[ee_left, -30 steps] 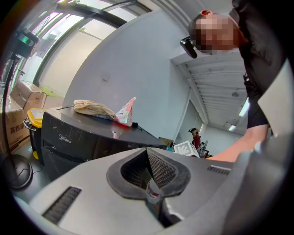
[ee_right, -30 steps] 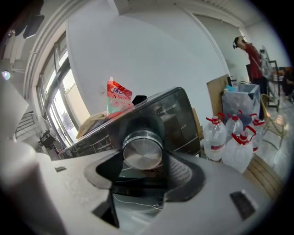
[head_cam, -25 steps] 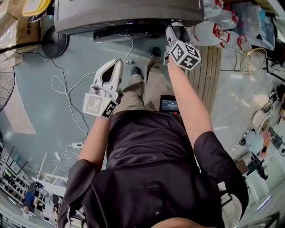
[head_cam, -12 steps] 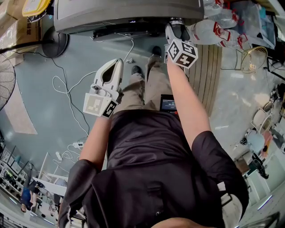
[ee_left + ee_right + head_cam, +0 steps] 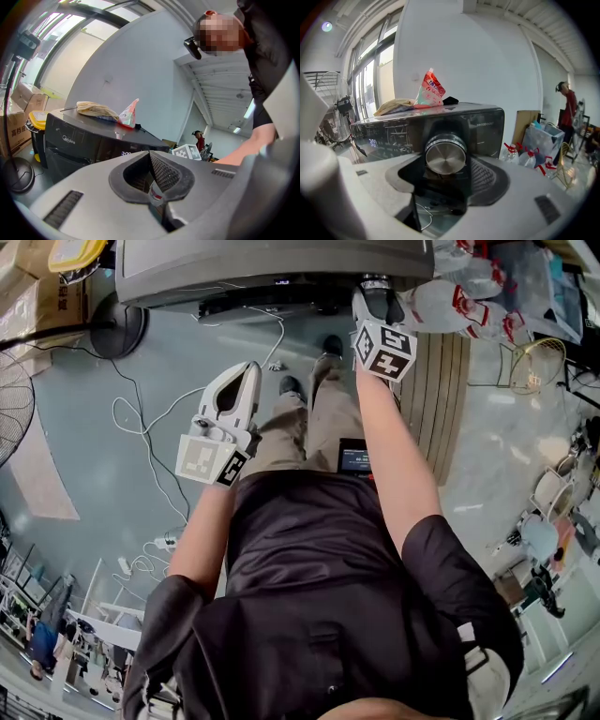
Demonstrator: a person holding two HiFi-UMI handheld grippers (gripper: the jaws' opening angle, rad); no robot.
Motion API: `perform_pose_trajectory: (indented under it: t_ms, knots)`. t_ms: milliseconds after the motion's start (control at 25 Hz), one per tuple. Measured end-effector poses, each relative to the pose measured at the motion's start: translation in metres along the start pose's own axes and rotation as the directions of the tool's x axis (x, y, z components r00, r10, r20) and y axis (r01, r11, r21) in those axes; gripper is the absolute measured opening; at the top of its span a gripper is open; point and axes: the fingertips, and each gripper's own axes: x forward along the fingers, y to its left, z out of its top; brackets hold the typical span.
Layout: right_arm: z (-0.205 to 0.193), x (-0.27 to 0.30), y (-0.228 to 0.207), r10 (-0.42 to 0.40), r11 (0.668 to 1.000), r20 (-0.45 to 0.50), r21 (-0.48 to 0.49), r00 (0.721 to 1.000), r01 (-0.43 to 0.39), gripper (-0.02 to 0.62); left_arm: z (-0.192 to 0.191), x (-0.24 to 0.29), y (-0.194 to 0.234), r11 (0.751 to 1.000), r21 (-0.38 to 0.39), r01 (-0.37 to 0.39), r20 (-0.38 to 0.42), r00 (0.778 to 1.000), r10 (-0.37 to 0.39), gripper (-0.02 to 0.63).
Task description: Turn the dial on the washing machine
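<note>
Grey cable-strewn floor [image 5: 84, 427] fronts washing machine [image 5: 272, 263], right gripper [image 5: 373, 292] clamping dial [image 5: 446, 156].

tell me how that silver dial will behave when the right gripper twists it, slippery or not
The dial has a smooth, shiny round rim that looks slippery, though the right gripper, closed on it with textured pads, should probably hold. It is mounted on the washing machine panel, so it will likely stay rigid and just rotate in place.

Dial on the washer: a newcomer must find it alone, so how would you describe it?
Find the dark washing machine with a red pouch on top. At the right of its glossy front panel sits the dial, the only round brushed-metal knob there.
</note>
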Motion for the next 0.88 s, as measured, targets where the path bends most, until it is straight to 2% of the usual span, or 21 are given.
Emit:
perform_pose_trajectory:
  t_ms: [360, 880]
  knots:
    - [0.000, 0.001, 0.002, -0.013, 0.995, 0.010, -0.099, 1.000, 0.014, 0.273, -0.010, -0.010, 0.005, 1.000, -0.004, -0.013, -0.024, 1.000, 0.013, -0.005]
    - [0.002, 0.001, 0.004, -0.025, 0.963, 0.010, -0.267, 1.000, 0.027, 0.273, -0.016, -0.001, -0.014, 1.000, -0.003, 0.029, -0.044, 0.999, -0.030, -0.005]
